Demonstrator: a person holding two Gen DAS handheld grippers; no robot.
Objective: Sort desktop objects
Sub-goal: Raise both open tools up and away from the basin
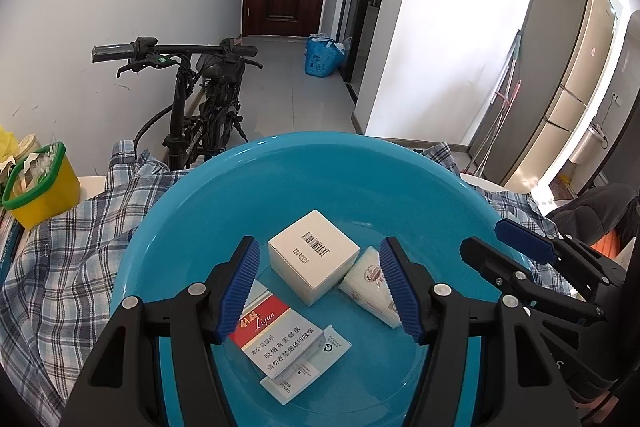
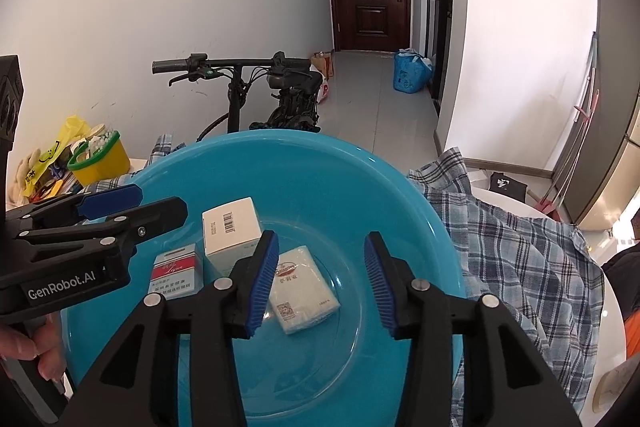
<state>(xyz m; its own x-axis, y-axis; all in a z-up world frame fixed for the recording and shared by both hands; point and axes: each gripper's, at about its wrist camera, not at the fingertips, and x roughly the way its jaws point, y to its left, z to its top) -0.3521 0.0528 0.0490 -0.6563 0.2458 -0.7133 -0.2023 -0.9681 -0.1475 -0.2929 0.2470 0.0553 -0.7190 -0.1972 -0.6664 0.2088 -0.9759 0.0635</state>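
Observation:
A blue plastic basin [image 1: 192, 211] [image 2: 404, 187] rests on a plaid cloth. Inside lie a white box with a barcode [image 1: 312, 259] [image 2: 230, 227], a red-and-white cigarette pack [image 1: 276, 331] [image 2: 176, 271], a white tissue pack [image 1: 372, 287] [image 2: 304, 287] and a small white packet [image 1: 308, 367] partly under the cigarette pack. My left gripper [image 1: 317, 241] [image 2: 112, 215] hovers open over the box with nothing held. My right gripper [image 2: 321, 234] [image 1: 520, 255] is open above the tissue pack, which lies in the basin near its left finger; the right pad is clear of it.
The plaid cloth [image 1: 72, 267] [image 2: 520, 247] covers the white table around the basin. A yellow container with a green rim [image 1: 40, 183] [image 2: 100, 159] stands at the left with clutter behind it. A bicycle [image 1: 200, 107], a fridge [image 1: 568, 75] and a hallway lie beyond.

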